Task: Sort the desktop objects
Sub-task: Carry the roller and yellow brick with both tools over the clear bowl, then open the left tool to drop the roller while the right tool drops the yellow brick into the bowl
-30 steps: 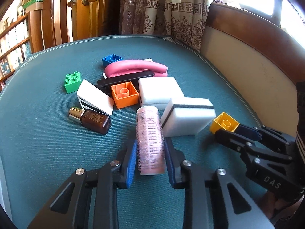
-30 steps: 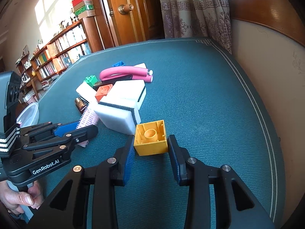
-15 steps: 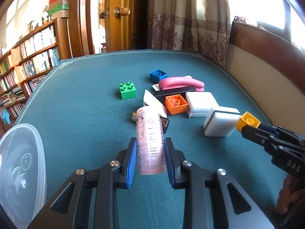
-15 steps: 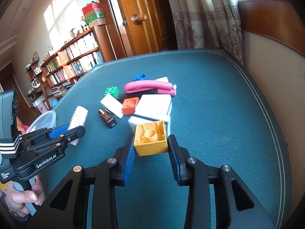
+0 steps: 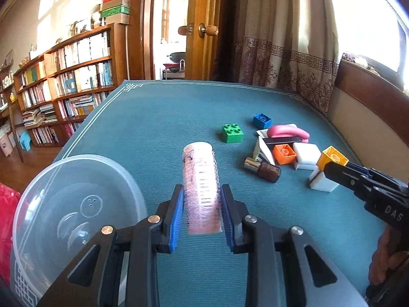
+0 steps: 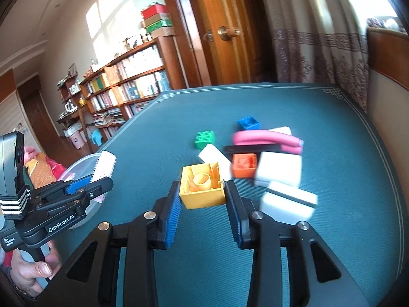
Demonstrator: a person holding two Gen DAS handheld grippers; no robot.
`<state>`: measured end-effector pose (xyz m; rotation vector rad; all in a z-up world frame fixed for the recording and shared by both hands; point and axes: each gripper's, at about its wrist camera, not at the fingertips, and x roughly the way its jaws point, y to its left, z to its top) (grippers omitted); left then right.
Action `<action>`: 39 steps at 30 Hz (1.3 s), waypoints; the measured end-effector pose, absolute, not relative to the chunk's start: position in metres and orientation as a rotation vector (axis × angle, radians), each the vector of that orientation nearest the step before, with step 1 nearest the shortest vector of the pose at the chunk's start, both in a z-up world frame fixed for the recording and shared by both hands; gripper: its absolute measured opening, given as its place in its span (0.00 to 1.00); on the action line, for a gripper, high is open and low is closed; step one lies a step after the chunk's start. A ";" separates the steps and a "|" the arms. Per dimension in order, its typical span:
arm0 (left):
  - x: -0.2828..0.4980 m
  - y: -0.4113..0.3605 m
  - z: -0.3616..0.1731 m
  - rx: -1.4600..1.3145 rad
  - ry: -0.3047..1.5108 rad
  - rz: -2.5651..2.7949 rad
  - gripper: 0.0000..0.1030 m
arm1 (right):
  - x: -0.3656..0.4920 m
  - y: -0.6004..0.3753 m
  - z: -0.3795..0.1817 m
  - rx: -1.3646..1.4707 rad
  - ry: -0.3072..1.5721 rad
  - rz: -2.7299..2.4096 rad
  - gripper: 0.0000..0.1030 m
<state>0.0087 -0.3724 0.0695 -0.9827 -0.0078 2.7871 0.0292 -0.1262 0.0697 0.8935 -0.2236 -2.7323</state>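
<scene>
Open cloth (image 5: pixel 158 128) left, toy clutter (image 5: pixel 283 151) right, bowl (image 5: pixel 76 204) near-left

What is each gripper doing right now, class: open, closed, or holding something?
Left gripper: closed on the pink hair roller, lifted beside the clear plastic bowl.
Right gripper: closed on the yellow block, off the table.

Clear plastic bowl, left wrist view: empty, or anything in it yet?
Empty: the clear plastic bowl shows only its moulded base; the hair roller sits in the left gripper.
</scene>
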 end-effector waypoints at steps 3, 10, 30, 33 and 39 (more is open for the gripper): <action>0.012 -0.397 0.068 -1.007 -0.052 2.832 0.31 | 0.023 -0.148 0.071 0.895 -0.190 -2.687 0.36; 0.021 -0.451 0.064 -1.060 -0.110 2.929 0.31 | 0.008 -0.198 0.067 0.924 -0.169 -2.554 0.36; 0.026 -0.519 0.031 -1.217 -0.232 3.003 0.31 | -0.004 -0.322 0.049 0.965 0.013 -2.297 0.36; 0.026 -0.525 0.028 -1.235 -0.265 3.001 0.32 | -0.008 -0.331 0.047 0.976 0.016 -2.283 0.36; 0.032 -0.530 0.031 -1.223 -0.315 3.001 0.72 | -0.017 -0.340 0.040 1.020 -0.003 -2.270 0.39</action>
